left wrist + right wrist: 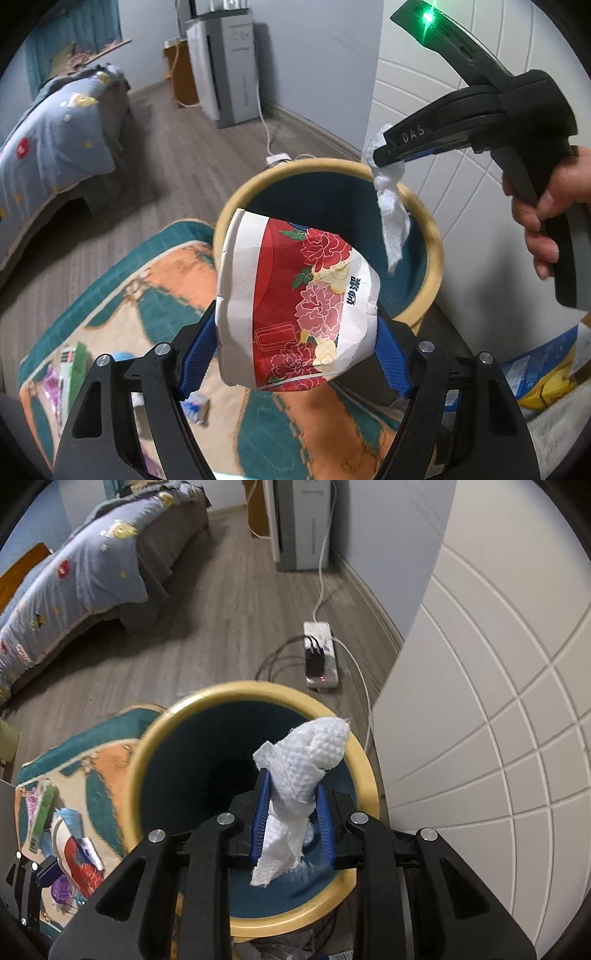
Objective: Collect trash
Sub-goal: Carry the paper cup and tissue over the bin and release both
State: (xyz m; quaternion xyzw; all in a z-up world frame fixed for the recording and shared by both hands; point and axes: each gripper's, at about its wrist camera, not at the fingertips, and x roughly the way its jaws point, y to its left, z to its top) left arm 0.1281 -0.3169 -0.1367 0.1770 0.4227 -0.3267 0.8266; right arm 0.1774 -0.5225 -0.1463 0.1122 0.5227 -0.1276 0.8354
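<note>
left tool (295, 354): blue pads clamped wide on a crushed tissue pack (295, 306), red with a peony print, held just short of the near rim of the waste bin (432, 240) and partly over its mouth.

right tool (291, 819): jaws narrow, pinched on a crumpled white paper towel (303, 775); a loose tail hung below the pads. in the left wrist view it sat above the bin's far rim, with a person's hand (546, 206) on the trigger grip.

waste bin: yellow rim, dark teal inside, standing on the wood floor at the edge of a patterned rug (147, 280), beside a white panelled wall.

remaining trash: small wrappers (70, 849) scattered on the rug to the left of the bin.

handling note, as a judgement: each load was best carried fully past the rim before release, the pack first centred since it was bulky and might catch the edge; the towel's tail should clear the rim so that it did not drape outside. the power strip (321, 653) and its cables lay behind the bin, apart from it.
</note>
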